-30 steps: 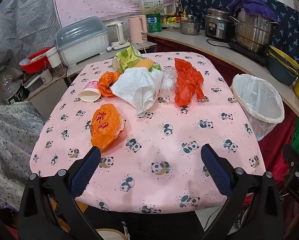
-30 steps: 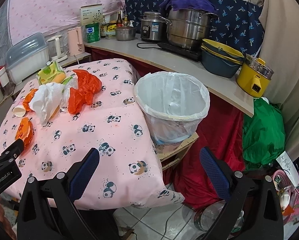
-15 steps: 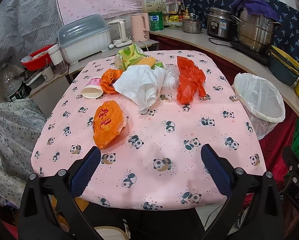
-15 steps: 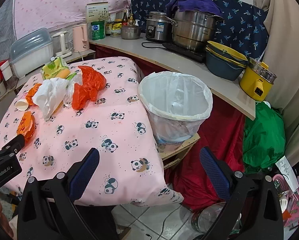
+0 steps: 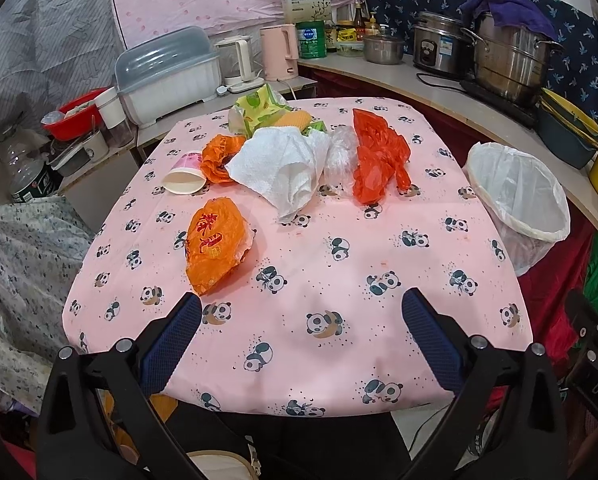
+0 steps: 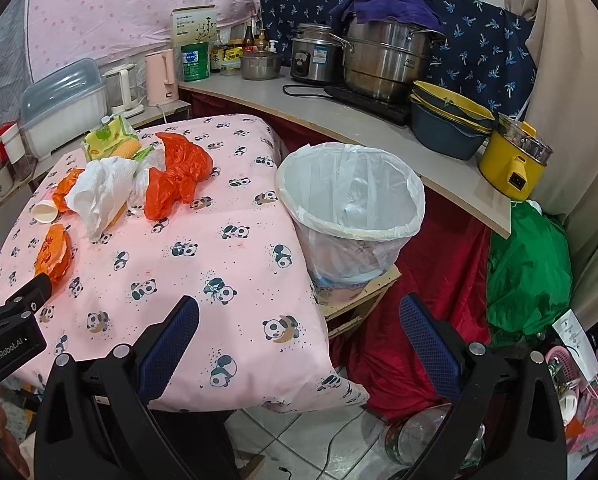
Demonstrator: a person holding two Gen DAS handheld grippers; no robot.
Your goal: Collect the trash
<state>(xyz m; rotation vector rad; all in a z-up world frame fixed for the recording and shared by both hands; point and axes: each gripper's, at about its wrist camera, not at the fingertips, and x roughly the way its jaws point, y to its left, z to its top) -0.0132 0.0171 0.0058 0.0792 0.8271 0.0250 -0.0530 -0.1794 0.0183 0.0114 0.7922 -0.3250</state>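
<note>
Both the left gripper (image 5: 301, 312) and right gripper (image 6: 299, 316) gaped wide, empty; wrappers (image 5: 215, 244) littered the table (image 5: 339, 280) beside the bin (image 6: 351, 196)

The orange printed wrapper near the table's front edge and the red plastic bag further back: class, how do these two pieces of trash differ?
The orange printed wrapper bears red characters; the red plastic bag looks plain. The wrapper lies alone toward the near left of the table; the bag lies at the right end of the trash pile, nearer the lined bin. The wrapper is compact and puffed; the bag is long and crumpled. Both lie loose on the table, ungrasped.
</note>
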